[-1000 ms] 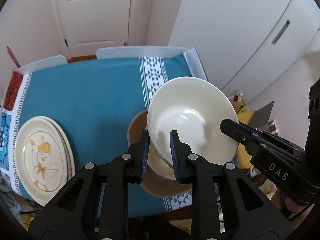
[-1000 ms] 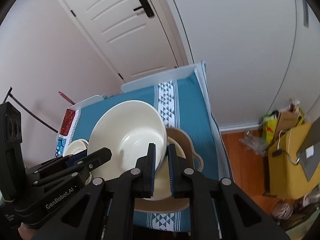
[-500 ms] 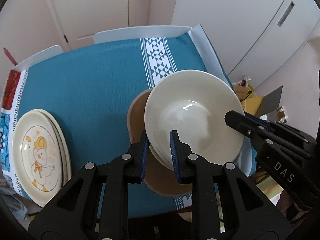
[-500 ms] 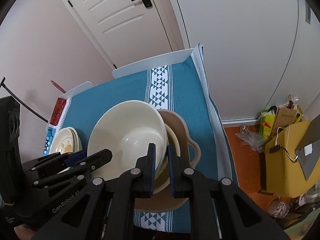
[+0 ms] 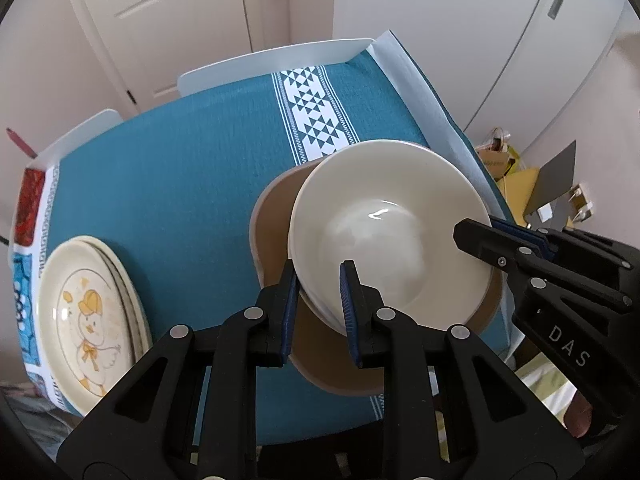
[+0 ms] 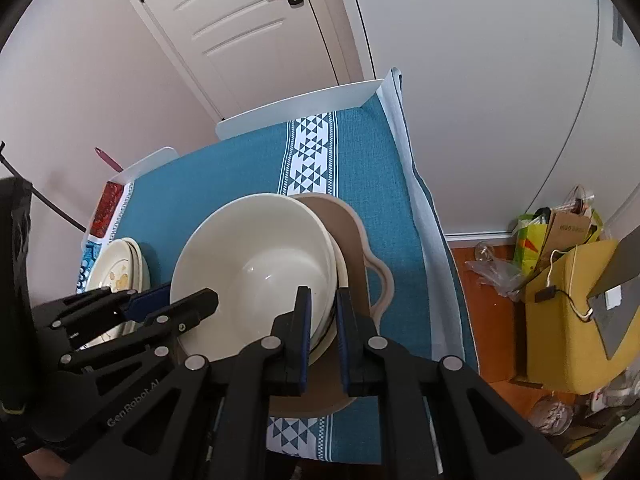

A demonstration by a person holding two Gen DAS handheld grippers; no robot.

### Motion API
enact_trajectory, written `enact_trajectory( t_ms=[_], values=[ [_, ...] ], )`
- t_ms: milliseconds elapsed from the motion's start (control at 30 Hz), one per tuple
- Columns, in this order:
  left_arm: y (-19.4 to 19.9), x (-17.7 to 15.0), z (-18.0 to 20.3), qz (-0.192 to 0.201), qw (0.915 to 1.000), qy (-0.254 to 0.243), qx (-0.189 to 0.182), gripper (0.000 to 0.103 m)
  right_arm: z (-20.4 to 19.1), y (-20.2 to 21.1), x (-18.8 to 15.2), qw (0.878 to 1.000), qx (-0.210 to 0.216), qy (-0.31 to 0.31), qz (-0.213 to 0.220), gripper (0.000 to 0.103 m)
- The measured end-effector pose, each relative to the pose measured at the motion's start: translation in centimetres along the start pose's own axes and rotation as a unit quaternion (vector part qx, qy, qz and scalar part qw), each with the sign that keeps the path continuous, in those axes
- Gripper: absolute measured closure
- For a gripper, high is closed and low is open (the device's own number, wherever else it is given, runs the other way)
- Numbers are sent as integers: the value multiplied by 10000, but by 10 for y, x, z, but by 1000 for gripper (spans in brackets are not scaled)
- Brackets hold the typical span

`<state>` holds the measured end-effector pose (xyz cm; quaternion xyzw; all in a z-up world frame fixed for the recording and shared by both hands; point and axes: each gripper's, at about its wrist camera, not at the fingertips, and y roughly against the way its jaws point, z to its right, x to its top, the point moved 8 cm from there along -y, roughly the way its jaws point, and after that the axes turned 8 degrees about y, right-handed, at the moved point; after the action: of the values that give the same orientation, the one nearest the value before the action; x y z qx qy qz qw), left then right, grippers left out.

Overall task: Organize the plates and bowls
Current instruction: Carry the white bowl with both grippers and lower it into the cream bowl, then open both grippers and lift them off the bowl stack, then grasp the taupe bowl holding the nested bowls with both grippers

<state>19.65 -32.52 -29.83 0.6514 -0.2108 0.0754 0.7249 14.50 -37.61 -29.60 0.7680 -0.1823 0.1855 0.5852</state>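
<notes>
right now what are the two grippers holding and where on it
Both grip the large cream ceramic bowl by its rim, on opposite sides: the left gripper on the near edge in its own view, the right gripper on the right-hand edge in its view.

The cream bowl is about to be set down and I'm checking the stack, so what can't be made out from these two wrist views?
- How many bowls are nested: the top cream bowl covers the rest in both views.
- Whether the stack touches the tan tray: the underside is hidden by the bowl.
- Plate count in the duck plate stack: edges overlap; in the right wrist view the left gripper blocks it.
- The tray's near end: covered by the right gripper.
</notes>
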Motion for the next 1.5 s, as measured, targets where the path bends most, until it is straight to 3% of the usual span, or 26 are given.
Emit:
enact_trajectory(
  t_ms=[367, 600, 667, 700, 733, 800, 833, 867, 1033, 1233, 1367, 1500],
  values=[
    [4, 0, -1, 28, 10000, -70, 26, 85, 0, 6, -1, 10000, -13, -23, 29, 92],
    [49, 13, -14, 252, 9996, -52, -118, 81, -4, 44, 9, 9996, 74, 90, 254, 92],
    [65, 16, -21, 305, 9993, -48, -209, 52, -5, 58, 13, 9993, 111, 236, 275, 92],
    [73, 16, -26, 389, 9990, -62, -195, 15, -5, 64, 14, 9990, 121, 314, 285, 91],
    [78, 16, -29, 486, 9987, -79, -160, 0, -5, 70, 14, 9987, 113, 409, 294, 83],
    [87, 13, -37, 650, 9977, -205, -61, 0, -1, 81, 13, 9976, 28, 627, 285, 51],
    [85, 11, -40, 575, 9979, -295, 14, 0, 1, 83, 11, 9970, -37, 740, 243, 24],
    [82, 7, -44, 492, 9980, -375, 101, 0, 3, 84, 8, 9964, -76, 818, 190, 19],
    [61, -7, -48, 38, 9981, -609, 56, 0, 18, 73, -8, 9865, -691, 1409, -470, 19],
    [23, -14, -44, -442, 9969, -653, 18, 0, 25, 25, -21, 9776, -588, 1625, -1198, 19],
    [3, -19, -40, -739, 9947, -711, -12, 2, 24, 5, -24, 9709, -616, 1793, -1465, 36],
    [-11, -21, -37, -946, 9931, -692, -75, 11, 19, -10, -29, 9621, -513, 2053, -1720, 48]
  ],
)
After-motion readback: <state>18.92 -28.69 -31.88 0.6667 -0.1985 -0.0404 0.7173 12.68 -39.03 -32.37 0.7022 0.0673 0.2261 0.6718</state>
